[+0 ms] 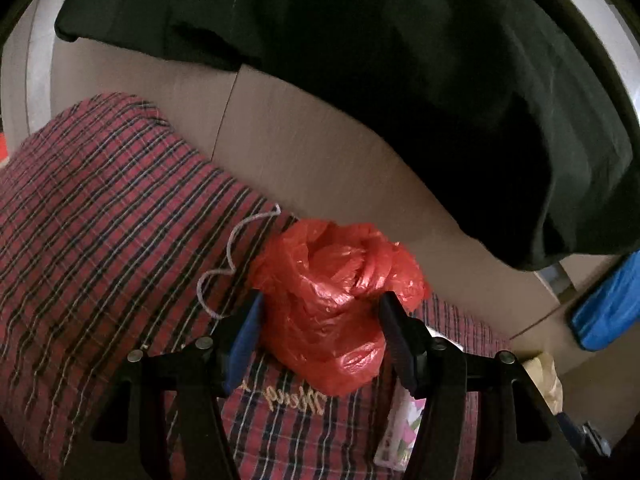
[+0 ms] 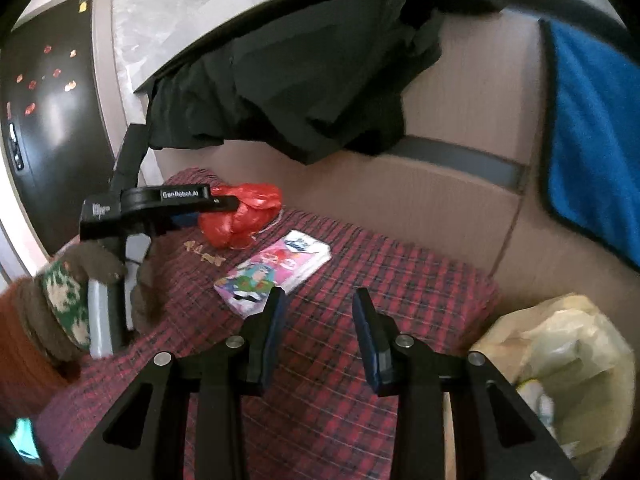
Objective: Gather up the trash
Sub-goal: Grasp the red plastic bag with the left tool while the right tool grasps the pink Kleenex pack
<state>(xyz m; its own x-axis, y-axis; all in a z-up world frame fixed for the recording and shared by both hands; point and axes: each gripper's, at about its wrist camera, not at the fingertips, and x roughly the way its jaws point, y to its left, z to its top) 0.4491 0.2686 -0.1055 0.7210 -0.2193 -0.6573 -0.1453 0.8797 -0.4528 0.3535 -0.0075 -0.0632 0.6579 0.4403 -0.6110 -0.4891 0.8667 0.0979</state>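
A crumpled red plastic bag (image 1: 328, 308) lies on a red plaid cloth (image 1: 100, 240). My left gripper (image 1: 320, 300) stands wide open with the bag between its fingers, which reach along the bag's sides without visibly squeezing it. The right wrist view shows the same bag (image 2: 244, 216) with the left gripper (image 2: 212, 211) at it, held by a gloved hand (image 2: 68, 292). My right gripper (image 2: 320, 296) hovers over the plaid cloth, partly open and with nothing between its fingers. A pink printed packet (image 2: 276, 276) lies just ahead of its left finger.
A black garment (image 1: 400, 100) hangs over a cardboard wall (image 1: 320, 160) behind the cloth. A blue towel (image 2: 592, 140) hangs at the right. A pale yellowish plastic bag (image 2: 560, 360) sits at the cloth's right edge. A white string (image 1: 236, 256) lies beside the red bag.
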